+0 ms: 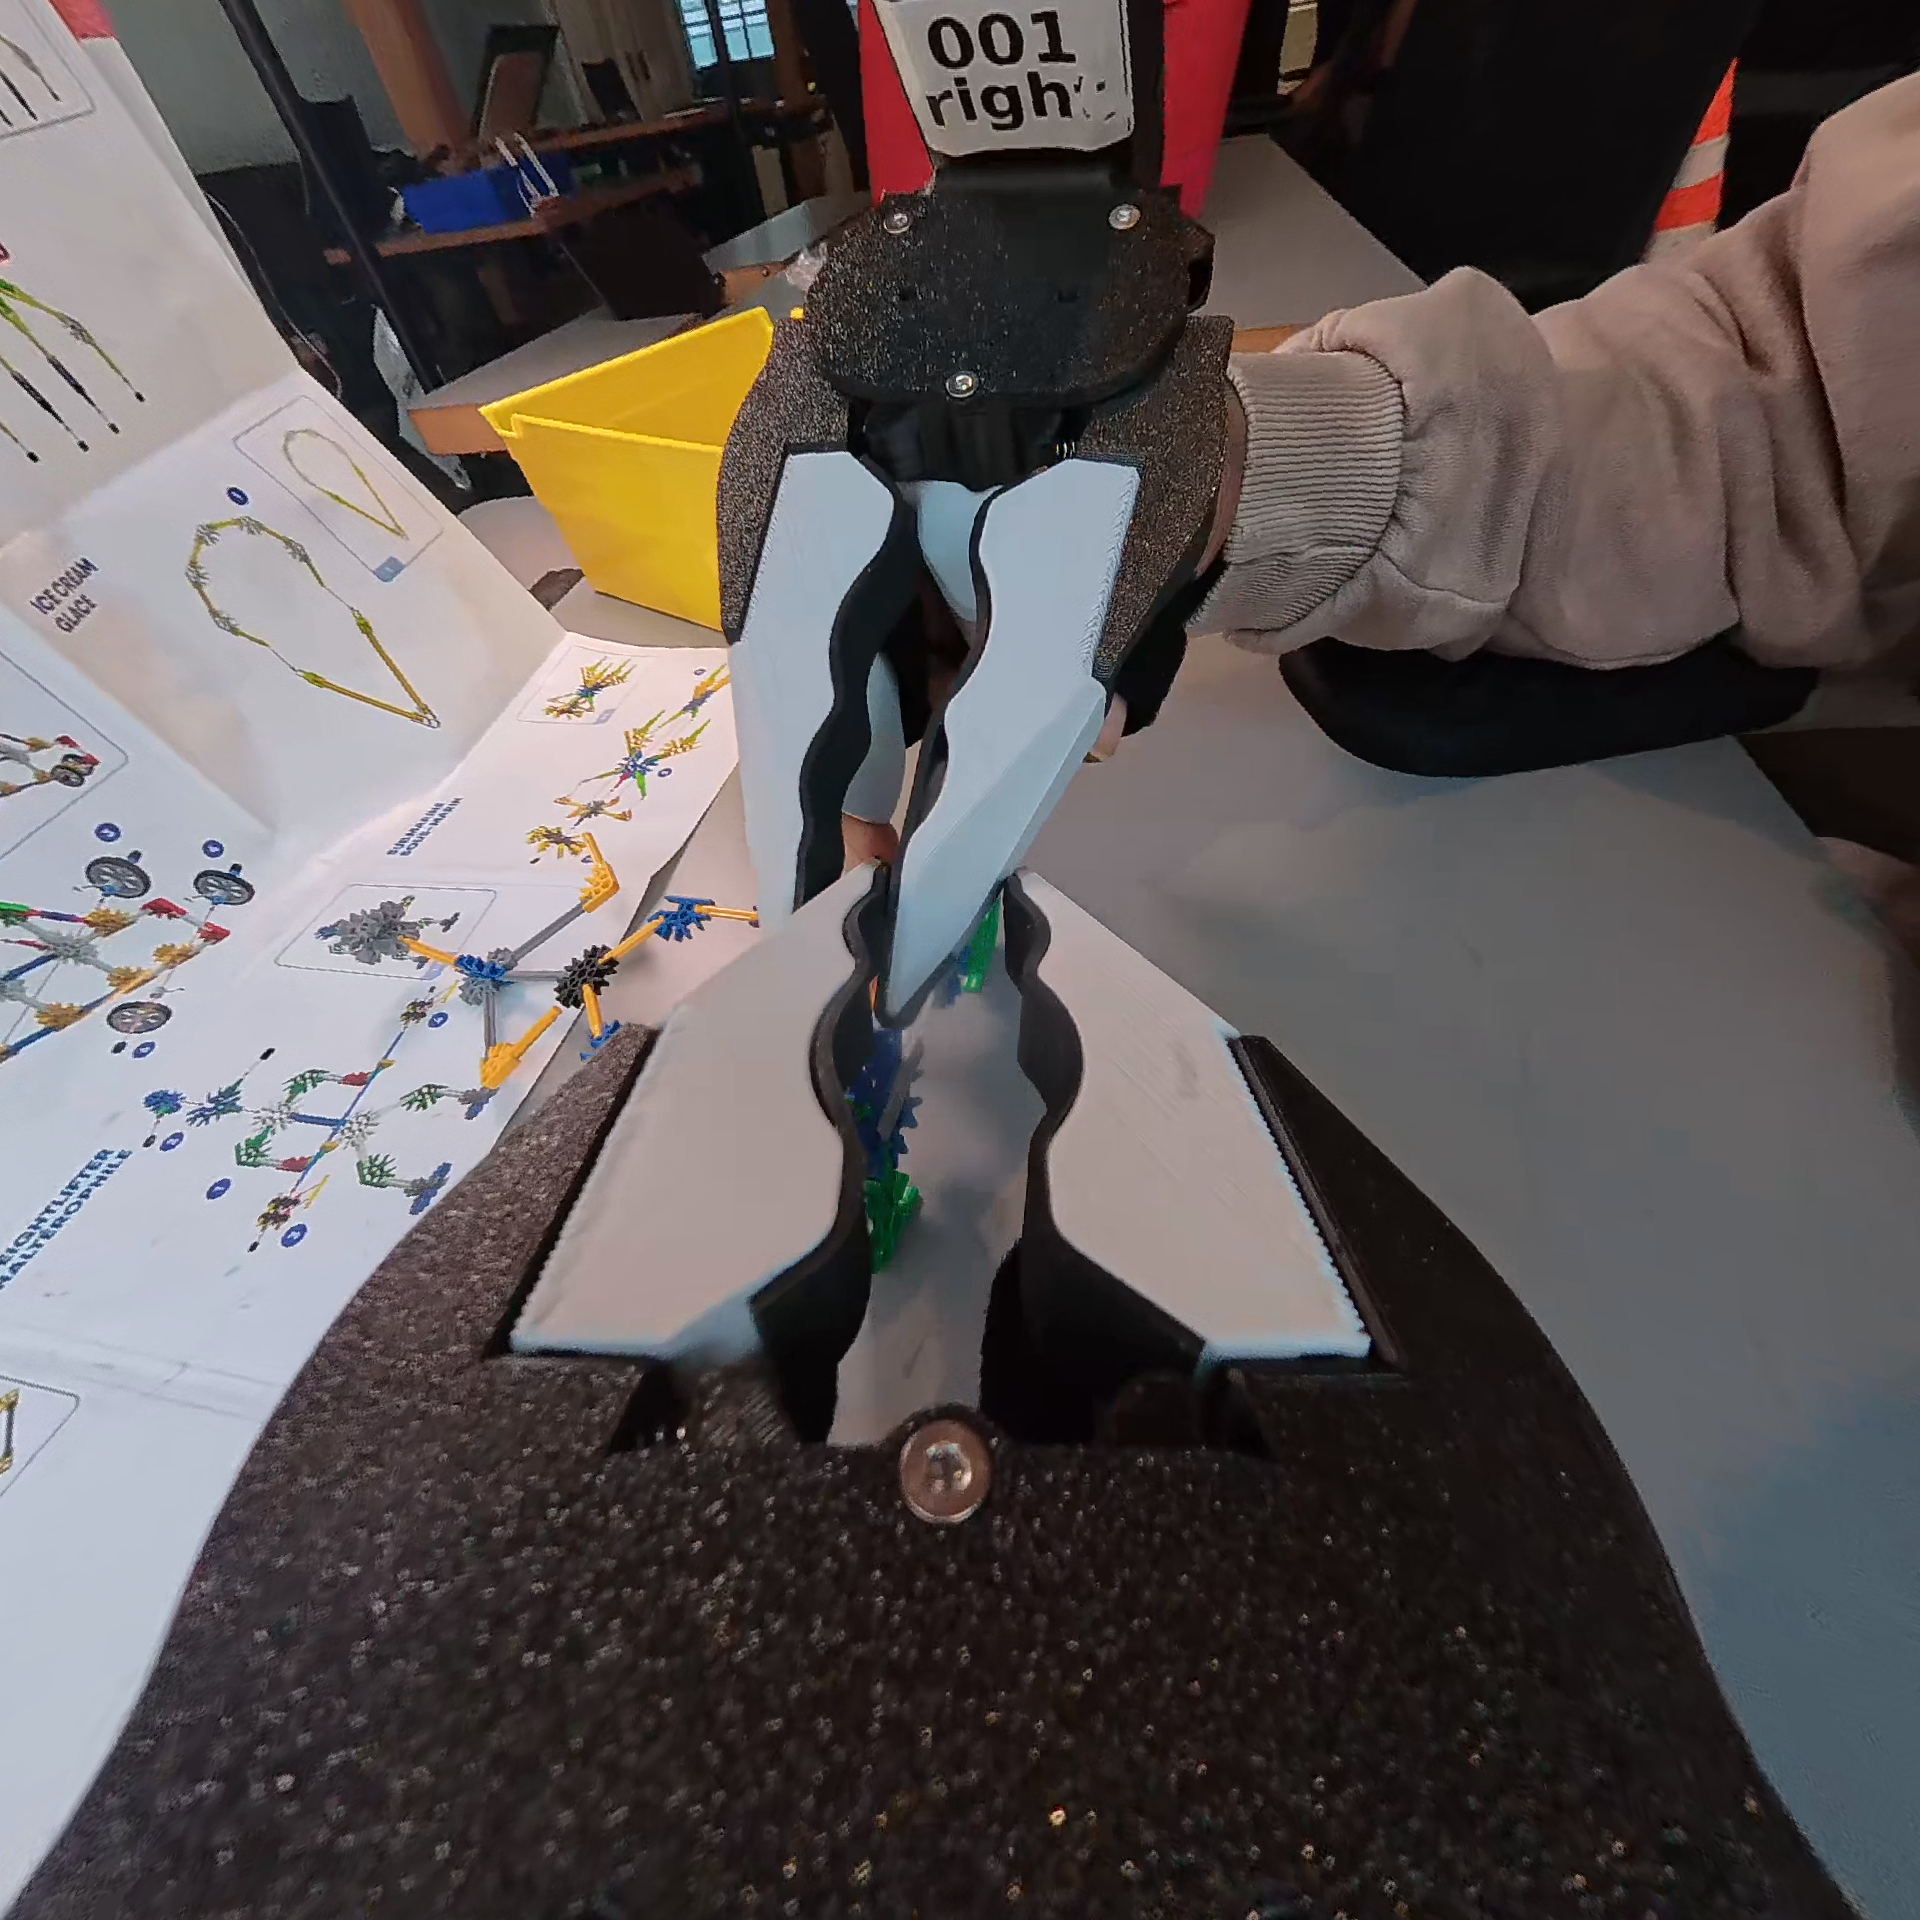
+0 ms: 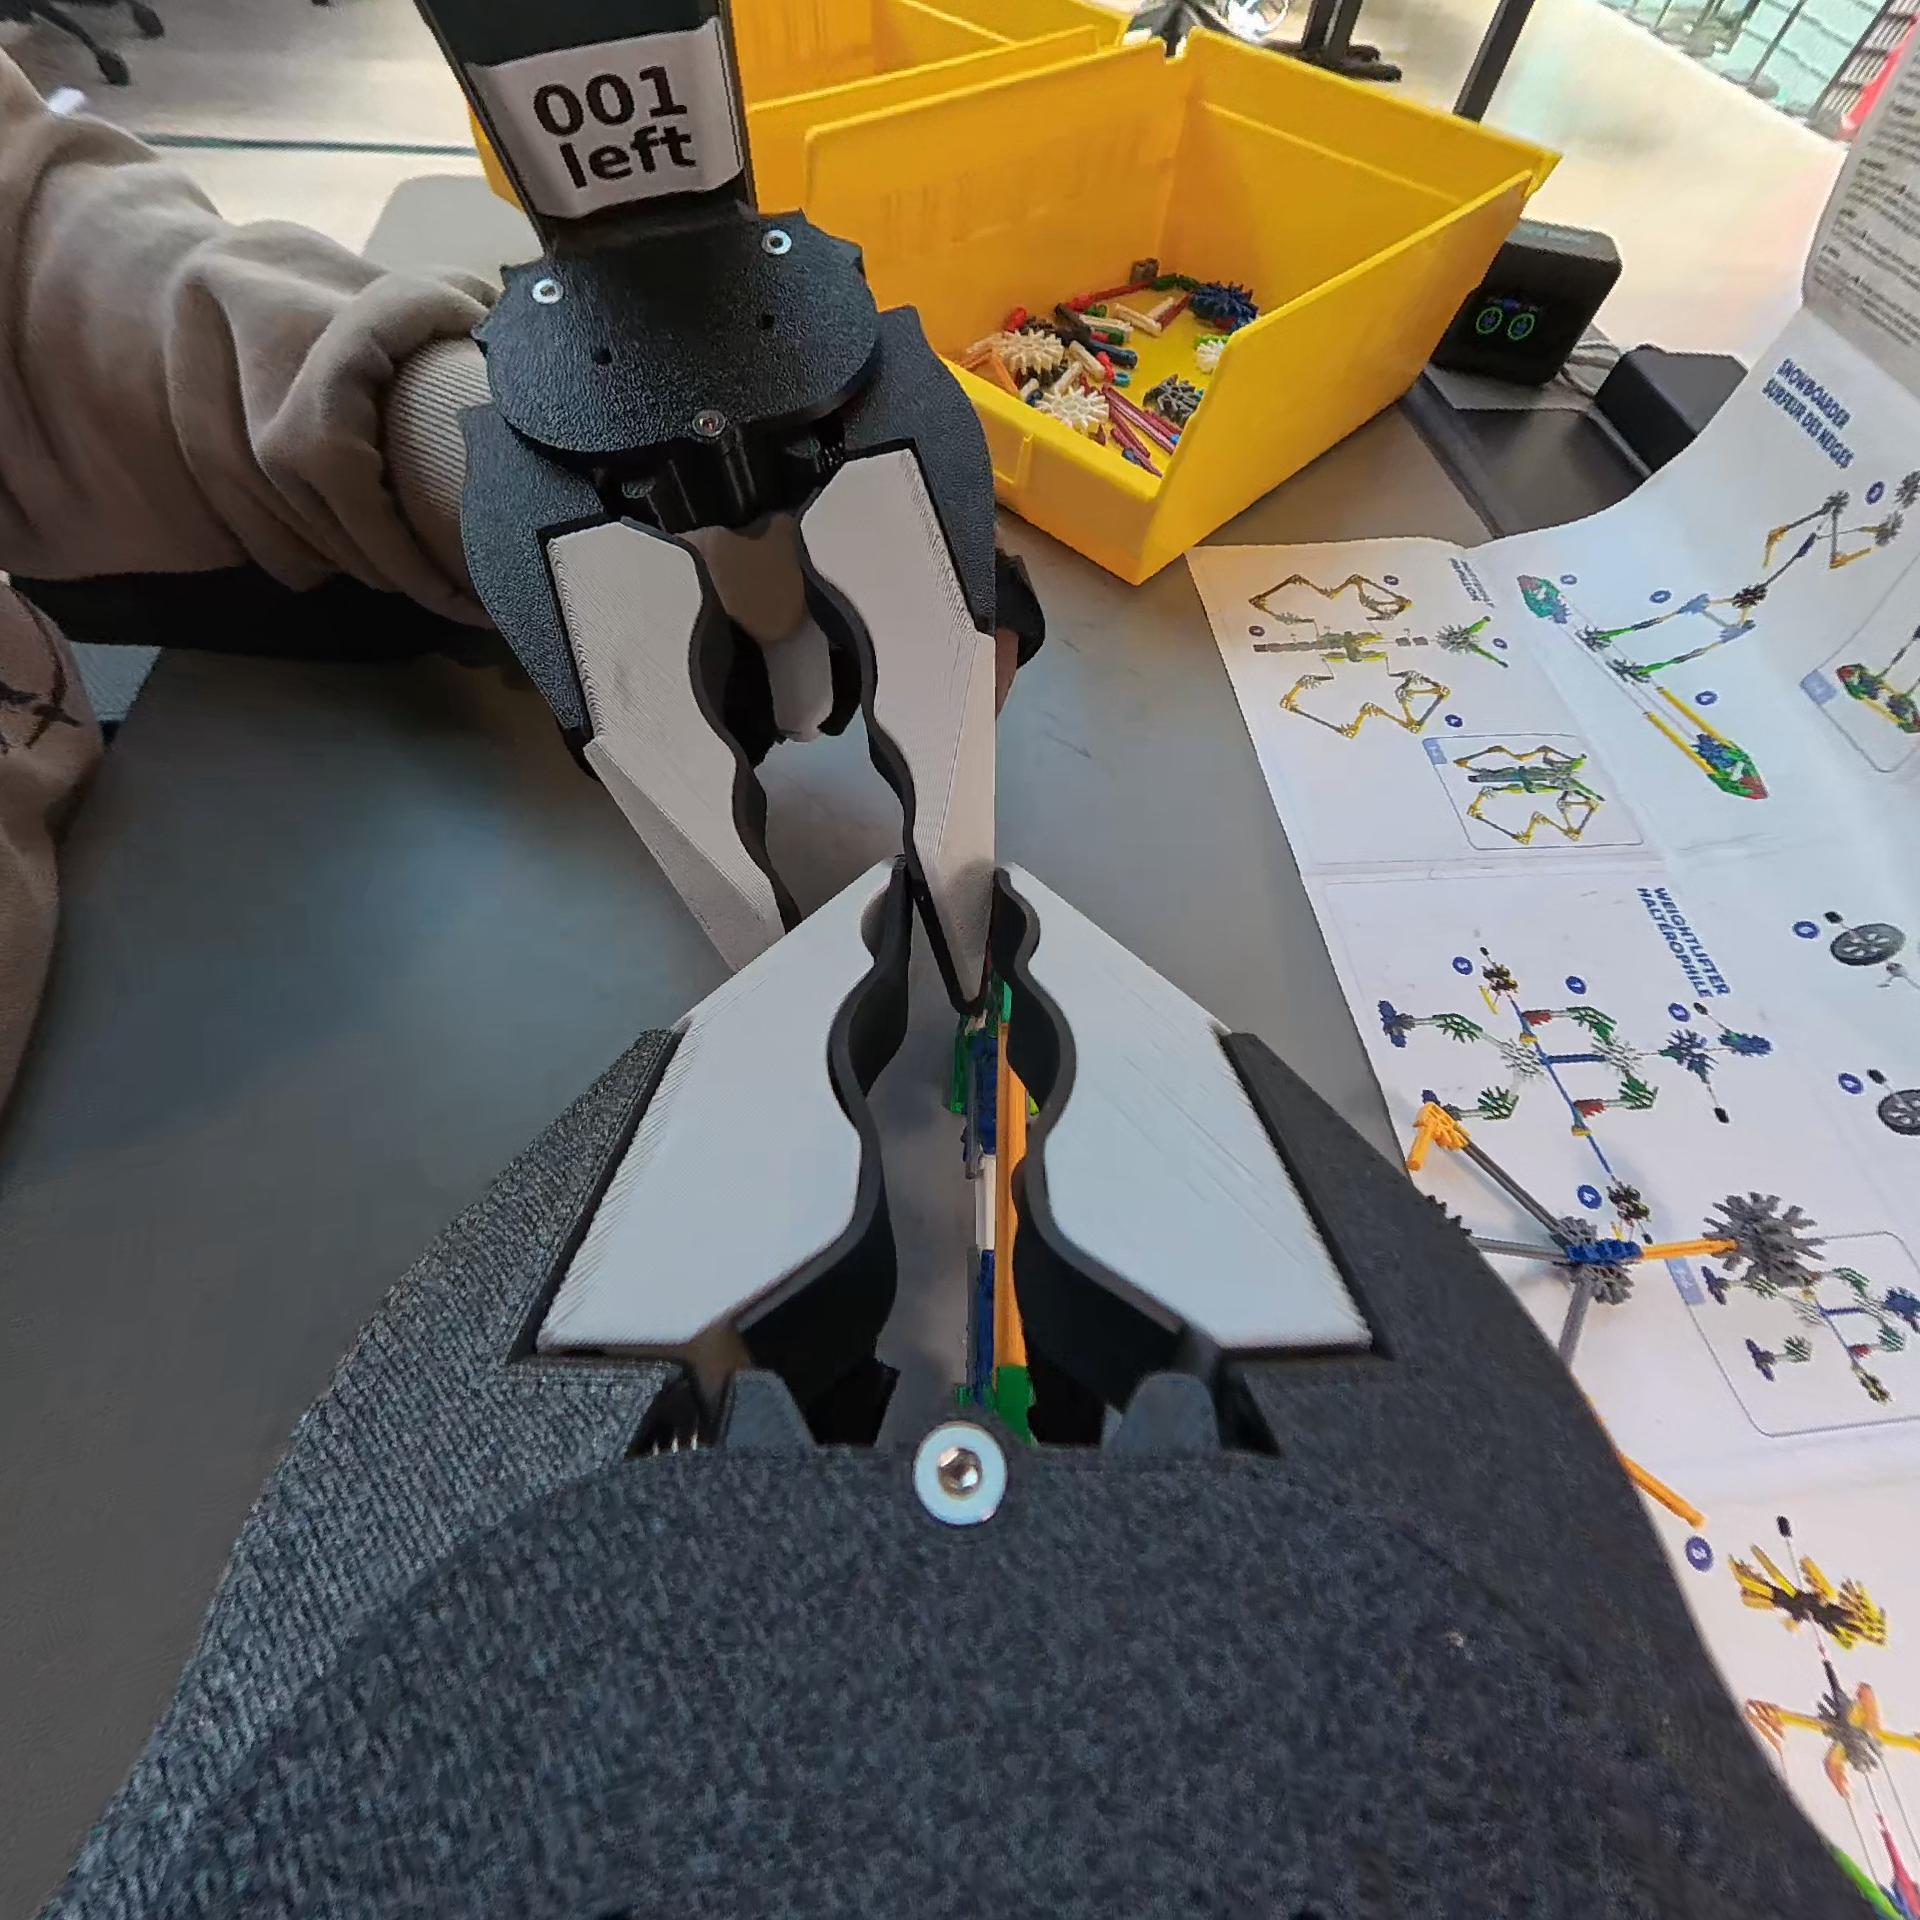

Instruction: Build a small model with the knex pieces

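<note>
Where the two wrist views are being compared, both grippers are being seen meeting tip to tip over a grey tabletop [image 2: 312,987]. The left gripper [image 1: 940,904] is being held partly open, its jaws a narrow gap apart, with a small green-and-blue plastic rod-and-connector assembly [image 1: 883,1153] lying between its fingers; firm contact cannot be told. The right gripper [image 2: 945,883] is likewise being held narrowly parted around a longer orange, blue, white and green rod assembly [image 2: 992,1195], seen edge-on at frame centre. One finger of each gripper is being pushed into the other's gap.

The assembly is being judged light, stiff and thin, with snap joints likely to separate under twisting; hold is best taken on the rods near a connector.

A yellow plastic bin [image 2: 1351,343] holding loose rods and connectors is standing at the upper right of the right wrist view. A printed instruction sheet [image 2: 1558,831] is lying along the right edge, with a partly built grey, blue and orange model [image 2: 1600,1247] resting on it.
</note>
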`<state>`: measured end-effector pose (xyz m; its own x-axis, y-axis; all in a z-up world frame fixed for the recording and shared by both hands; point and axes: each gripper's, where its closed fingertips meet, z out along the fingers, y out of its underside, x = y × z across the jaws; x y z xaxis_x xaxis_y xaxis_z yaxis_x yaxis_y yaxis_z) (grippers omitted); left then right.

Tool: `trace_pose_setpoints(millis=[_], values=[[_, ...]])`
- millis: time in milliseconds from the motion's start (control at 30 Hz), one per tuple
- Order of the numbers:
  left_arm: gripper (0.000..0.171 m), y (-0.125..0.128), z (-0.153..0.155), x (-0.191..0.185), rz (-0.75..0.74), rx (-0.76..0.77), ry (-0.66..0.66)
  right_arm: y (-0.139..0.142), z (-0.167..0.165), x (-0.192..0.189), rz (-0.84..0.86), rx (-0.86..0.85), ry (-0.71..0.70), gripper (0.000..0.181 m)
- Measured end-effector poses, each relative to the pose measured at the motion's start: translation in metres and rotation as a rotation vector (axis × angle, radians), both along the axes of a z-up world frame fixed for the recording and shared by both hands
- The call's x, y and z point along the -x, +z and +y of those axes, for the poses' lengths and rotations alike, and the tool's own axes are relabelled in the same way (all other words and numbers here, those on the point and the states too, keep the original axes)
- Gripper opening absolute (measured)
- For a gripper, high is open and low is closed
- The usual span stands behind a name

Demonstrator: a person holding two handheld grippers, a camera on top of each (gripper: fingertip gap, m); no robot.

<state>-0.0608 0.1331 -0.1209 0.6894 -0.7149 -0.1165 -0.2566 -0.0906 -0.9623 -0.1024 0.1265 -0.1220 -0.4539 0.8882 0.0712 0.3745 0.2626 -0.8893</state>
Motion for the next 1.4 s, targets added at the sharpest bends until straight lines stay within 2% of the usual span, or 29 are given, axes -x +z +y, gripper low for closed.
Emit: trace_pose_setpoints(millis=[167,300,400,467,567,667,733,833,900,1000,1033,1067,1133,1233,1300,1400], values=[[0.020,0.005,-0.003,-0.001,-0.024,0.005,-0.013,0.004,-0.003,-0.001,0.007,-0.009,0.002,0.013],[0.019,0.015,-0.006,0.000,-0.108,0.015,-0.032,0.013,-0.007,0.000,0.041,0.072,0.016,0.013],[0.017,0.034,-0.022,-0.009,-0.255,0.006,-0.161,0.029,-0.022,-0.008,0.088,0.220,0.122,0.015],[0.015,0.043,-0.032,-0.012,-0.353,0.012,-0.239,0.036,-0.029,-0.014,0.118,0.282,0.190,0.024],[0.018,0.071,-0.041,0.000,-0.559,-0.040,-0.283,0.035,-0.029,-0.025,0.120,0.333,0.252,0.031],[0.023,0.094,-0.056,0.005,-0.712,-0.035,-0.401,0.023,-0.020,-0.016,0.112,0.255,0.175,0.031],[0.029,0.102,-0.065,-0.001,-0.768,-0.038,-0.462,0.019,-0.030,-0.009,0.127,0.212,0.172,0.034],[0.029,0.104,-0.077,-0.021,-0.800,-0.022,-0.552,0.018,-0.053,-0.002,0.150,0.179,0.206,0.041],[0.026,0.102,-0.083,-0.031,-0.790,-0.018,-0.585,0.015,-0.062,-0.004,0.136,0.151,0.237,0.037],[0.016,0.102,-0.084,-0.030,-0.754,-0.054,-0.567,0.023,-0.067,-0.016,0.143,0.263,0.316,0.030],[0.016,0.102,-0.079,-0.025,-0.745,-0.064,-0.531,0.030,-0.072,-0.024,0.170,0.319,0.371,0.019],[0.016,0.103,-0.076,-0.019,-0.748,-0.076,-0.504,0.038,-0.073,-0.028,0.191,0.365,0.390,0.022],[0.013,0.109,-0.080,-0.011,-0.789,-0.071,-0.530,0.045,-0.076,-0.032,0.207,0.385,0.411,0.022],[0.015,0.107,-0.077,-0.016,-0.730,-0.088,-0.503,0.039,-0.069,-0.029,0.169,0.322,0.380,0.022],[0.004,0.104,-0.079,-0.017,-0.705,-0.090,-0.505,0.028,-0.058,-0.026,0.127,0.270,0.328,0.024],[0.000,0.102,-0.098,-0.024,-0.696,-0.037,-0.648,0.025,-0.054,-0.025,0.105,0.312,0.313,0.035]])
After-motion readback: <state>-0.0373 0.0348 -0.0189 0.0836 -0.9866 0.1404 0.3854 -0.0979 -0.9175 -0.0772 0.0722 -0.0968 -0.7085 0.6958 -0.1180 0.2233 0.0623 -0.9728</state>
